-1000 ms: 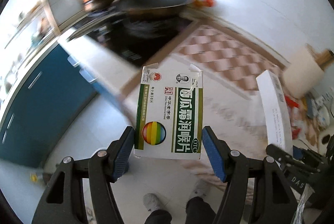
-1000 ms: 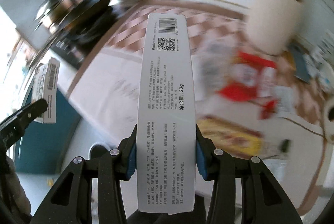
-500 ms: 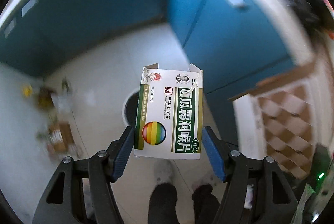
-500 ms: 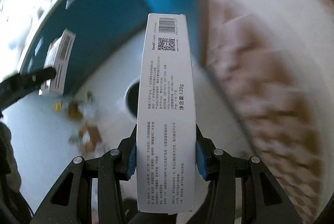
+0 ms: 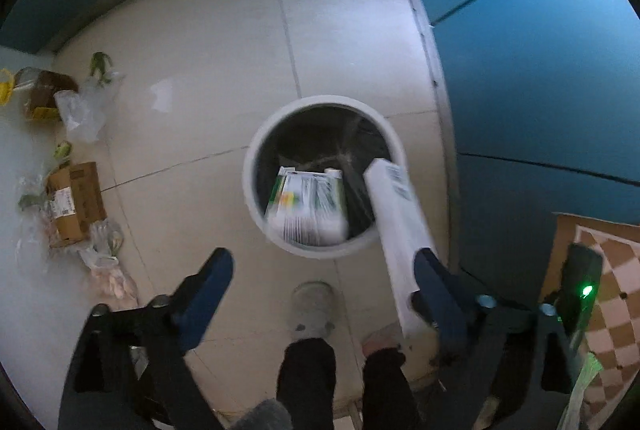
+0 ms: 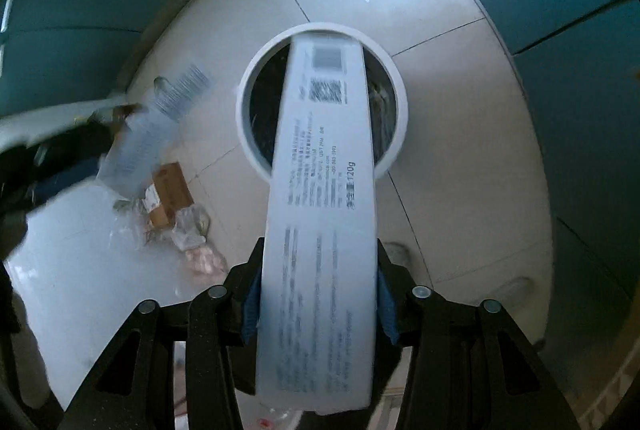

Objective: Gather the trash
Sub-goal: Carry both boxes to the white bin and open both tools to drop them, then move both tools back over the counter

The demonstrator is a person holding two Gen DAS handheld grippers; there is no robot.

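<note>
Falling, seemingly: green box (image 5: 306,207) over bin (image 5: 256,149).

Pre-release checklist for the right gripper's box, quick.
1. Left gripper open, its carton released: ok; carton blurred, over the bin mouth.
2. Right gripper shut on the long box: ok.
3. Box tip over the bin opening: ok in the right wrist view.
4. Box clear of the rim: cannot tell; in the left wrist view it crosses the rim.
5. Room in the bin: cannot tell.
6. Foot outside the bin: ok.
</note>
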